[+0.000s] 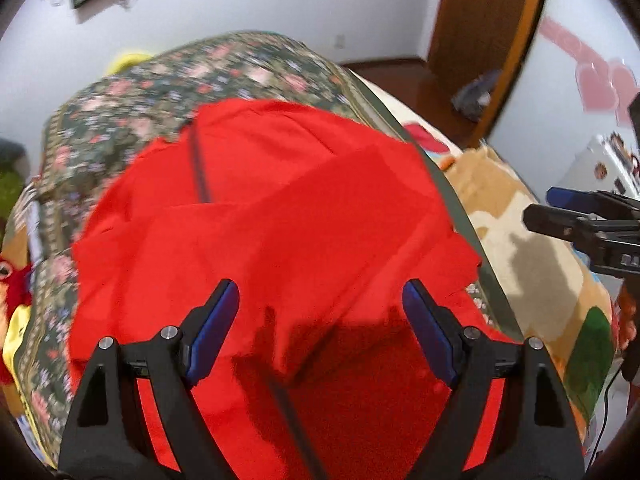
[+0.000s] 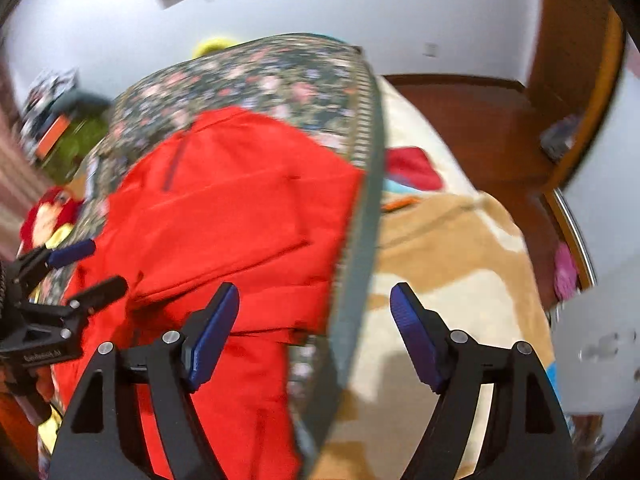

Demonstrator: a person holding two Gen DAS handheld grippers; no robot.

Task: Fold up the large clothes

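Red garment lying folded on floral cover, under left gripper; right gripper tilting down beside it; both spread wide, empty.

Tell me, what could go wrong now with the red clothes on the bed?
1. Both the left gripper and the right gripper are open and hold nothing, so the folded layers of the red garment might spring apart.
2. The garment's right side lies near the edge of the floral bedspread, so it could slip off onto the beige blanket.
3. The grippers are close together and might bump.
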